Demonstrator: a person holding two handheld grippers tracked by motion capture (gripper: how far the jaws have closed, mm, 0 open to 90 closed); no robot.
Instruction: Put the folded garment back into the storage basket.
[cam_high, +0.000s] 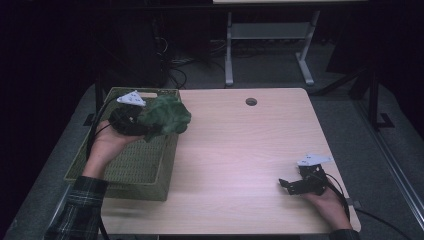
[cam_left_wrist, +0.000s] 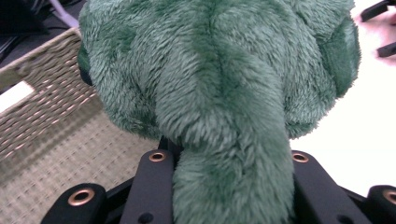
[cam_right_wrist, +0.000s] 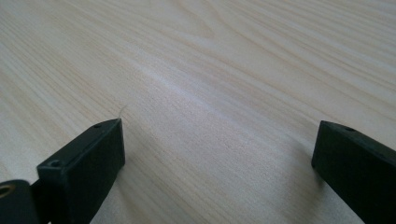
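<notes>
Over the basket's (cam_high: 125, 165) right rim I've got the green plush toy (cam_high: 165, 116) clamped in the left gripper (cam_high: 131, 120), so pickup's done w/ drop-off left, while the right gripper (cam_high: 300, 184) rests wide open & empty on the table (cam_high: 240, 150).

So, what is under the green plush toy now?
Under the green plush toy are the woven basket and its right rim by the table. The toy covers part of the basket floor, so anything lying there stays hidden.
</notes>
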